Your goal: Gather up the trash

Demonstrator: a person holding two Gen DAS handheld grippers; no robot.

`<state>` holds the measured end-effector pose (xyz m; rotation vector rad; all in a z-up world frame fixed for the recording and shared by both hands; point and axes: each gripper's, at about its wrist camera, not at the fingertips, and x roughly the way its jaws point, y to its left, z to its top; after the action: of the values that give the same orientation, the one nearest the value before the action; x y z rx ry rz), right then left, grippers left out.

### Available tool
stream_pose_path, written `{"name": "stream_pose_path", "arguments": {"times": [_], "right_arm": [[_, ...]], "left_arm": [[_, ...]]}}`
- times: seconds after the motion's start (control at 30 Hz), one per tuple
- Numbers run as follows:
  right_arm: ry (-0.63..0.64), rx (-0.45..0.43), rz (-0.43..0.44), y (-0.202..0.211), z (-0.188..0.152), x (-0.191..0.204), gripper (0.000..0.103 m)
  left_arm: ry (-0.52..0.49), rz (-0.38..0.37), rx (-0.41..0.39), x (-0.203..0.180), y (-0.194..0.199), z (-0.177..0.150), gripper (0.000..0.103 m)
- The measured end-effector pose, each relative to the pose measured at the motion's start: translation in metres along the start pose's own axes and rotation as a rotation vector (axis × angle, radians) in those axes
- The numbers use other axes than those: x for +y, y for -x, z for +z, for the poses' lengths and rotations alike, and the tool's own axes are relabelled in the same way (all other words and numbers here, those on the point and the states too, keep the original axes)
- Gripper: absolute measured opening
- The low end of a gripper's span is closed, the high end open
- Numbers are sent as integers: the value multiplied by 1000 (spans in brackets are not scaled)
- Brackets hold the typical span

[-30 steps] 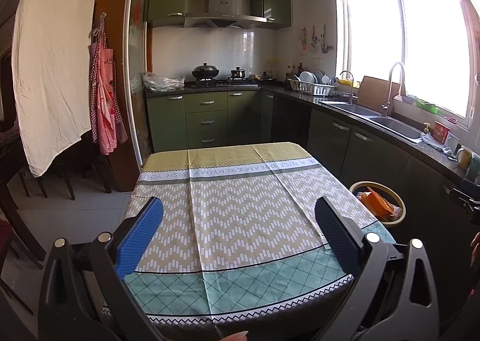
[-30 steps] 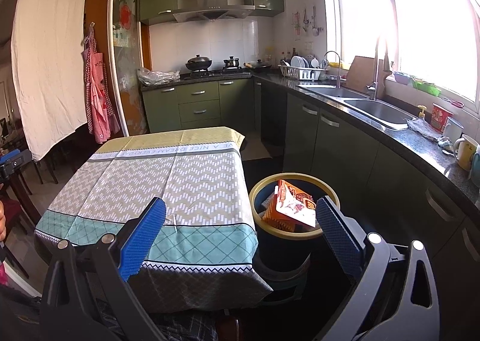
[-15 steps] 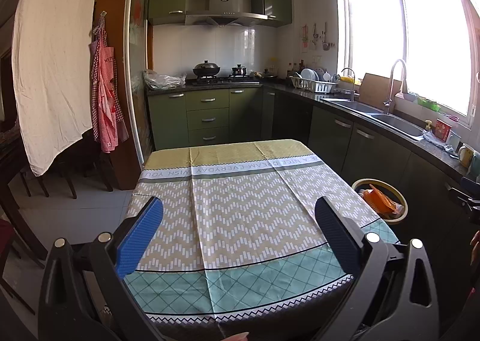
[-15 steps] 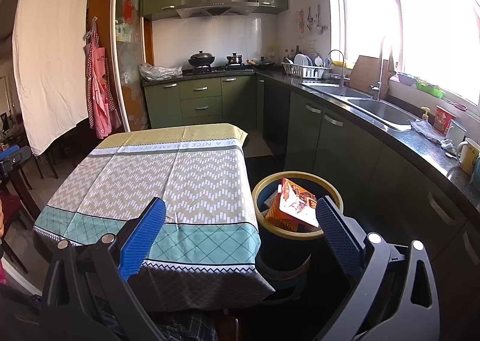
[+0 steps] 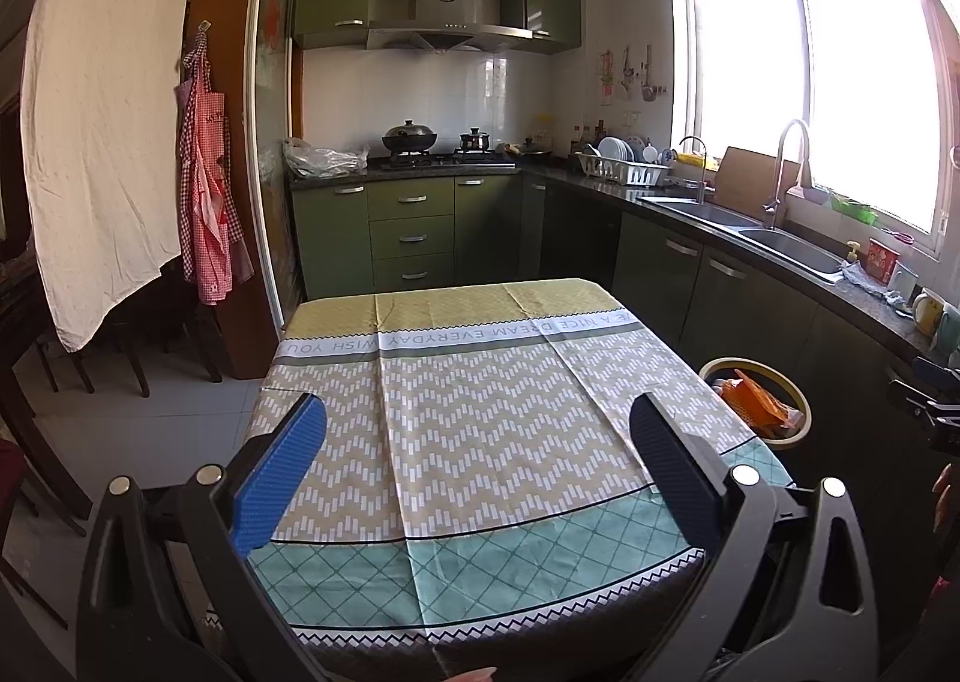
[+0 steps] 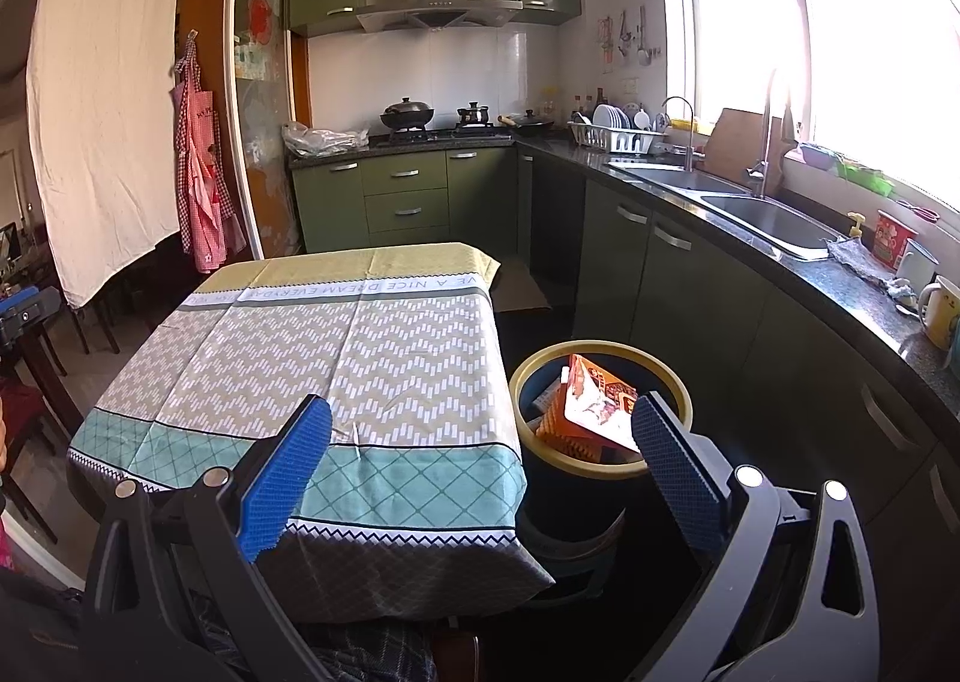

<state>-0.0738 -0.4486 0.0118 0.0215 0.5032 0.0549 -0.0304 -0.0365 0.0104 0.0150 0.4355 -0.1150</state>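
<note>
We hold the left gripper (image 5: pixel 477 436) wide over the table (image 5: pixel 480 418). Right gripper (image 6: pixel 480 436) also wide, empty – only its view shows the orange packet (image 6: pixel 591 406) inside the bin (image 6: pixel 600 466) beside the table. Green kitchen cabinets (image 6: pixel 408 196) behind, sink (image 6: pixel 762 220) at right.

The left gripper (image 5: pixel 477 463) hangs level, blue-padded fingers (image 5: pixel 282 469) spread wide with nothing between them. The right gripper (image 6: pixel 480 463) is likewise level, its fingers (image 6: pixel 288 469) parted wide and empty.
</note>
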Motion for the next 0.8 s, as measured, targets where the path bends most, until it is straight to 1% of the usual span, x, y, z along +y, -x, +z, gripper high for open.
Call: {"name": "stream_pose_path", "arguments": {"times": [0.8], "right_arm": [[11,18,11,-11,-1,2,99]], "left_arm": [[1,-29,18,-5,-2,-2,96]]}}
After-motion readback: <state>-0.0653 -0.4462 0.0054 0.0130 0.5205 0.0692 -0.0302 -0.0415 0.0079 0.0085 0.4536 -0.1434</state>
